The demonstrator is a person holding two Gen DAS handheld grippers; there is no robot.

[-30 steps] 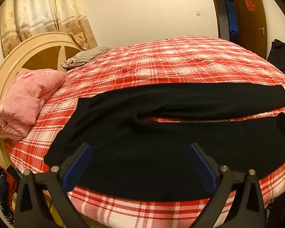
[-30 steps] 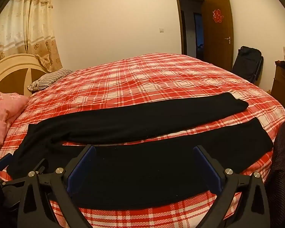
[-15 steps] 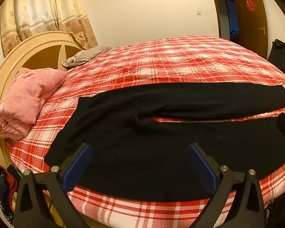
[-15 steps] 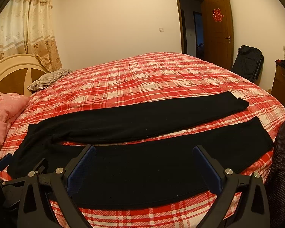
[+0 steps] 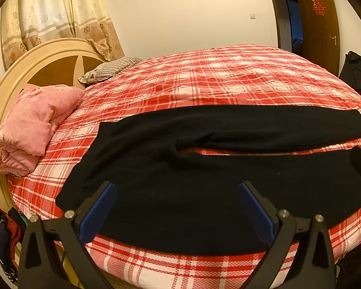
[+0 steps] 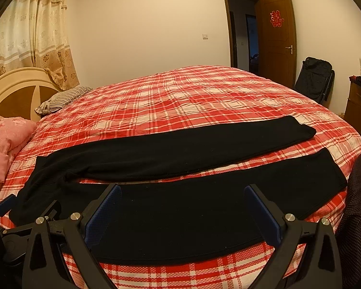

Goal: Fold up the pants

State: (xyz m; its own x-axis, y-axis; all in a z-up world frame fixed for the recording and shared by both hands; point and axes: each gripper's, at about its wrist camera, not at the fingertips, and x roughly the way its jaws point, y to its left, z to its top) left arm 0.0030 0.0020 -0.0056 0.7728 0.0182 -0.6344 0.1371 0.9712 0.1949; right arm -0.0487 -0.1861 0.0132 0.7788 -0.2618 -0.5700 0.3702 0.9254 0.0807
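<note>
Left wrist view: one pair of black pants (image 5: 204, 168) lies flat on the red plaid bed (image 5: 216, 82), two legs split, waist toward the headboard. Left gripper (image 5: 175, 207) hovers over the near leg, jaws spread wide, nothing held. One pink quilt (image 5: 33, 122), one striped pillow (image 5: 108, 68). Leg ends cut off at right.

Right wrist view: right gripper (image 6: 183, 212) likewise released, empty, over the near leg. Both hems visible; waist partly hidden by the left gripper.

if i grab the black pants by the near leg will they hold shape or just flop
Probably flop: the black pants lie limp on the plaid bedspread, wrinkled at the crotch. They look like soft knit, so likely light and drapey. The far leg would probably drag along.
</note>
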